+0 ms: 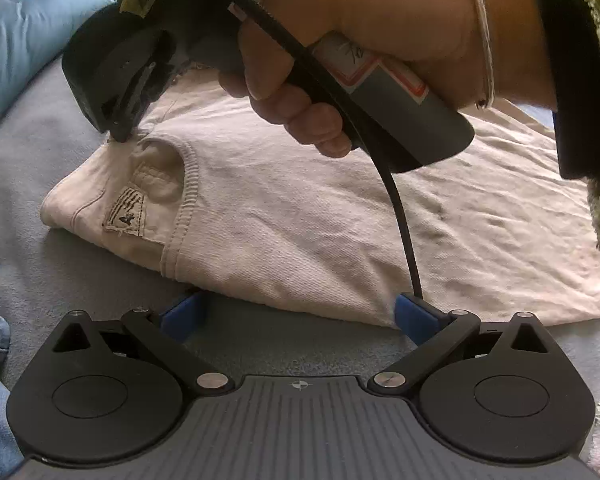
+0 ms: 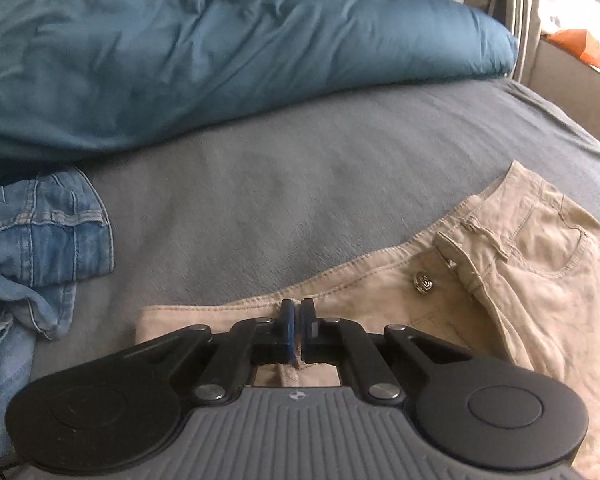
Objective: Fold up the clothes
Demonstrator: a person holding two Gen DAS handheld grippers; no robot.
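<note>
Pinching the beige trousers (image 2: 480, 280) at the waistband, right tool (image 2: 298, 316) is clamped; left tool (image 1: 296, 316) spread, apparently empty.

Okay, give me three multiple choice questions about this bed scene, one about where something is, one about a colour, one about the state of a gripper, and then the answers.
1. Where does the denim garment lie relative to the beige trousers in the right wrist view?
A. On top of them
B. To their left, apart from them
C. Under them

2. What colour is the duvet bunched at the far side of the bed sheet?
A. Red
B. White
C. Teal blue

3. How does the right gripper stand?
A. Shut on the trousers' waistband
B. Wide open above bare sheet
C. Shut on the denim garment

Answers: 1 B, bare sheet separates the two. 2 C, the fabric is plainly teal blue. 3 A, the blue pads meet with beige cloth pinched between them.
</note>
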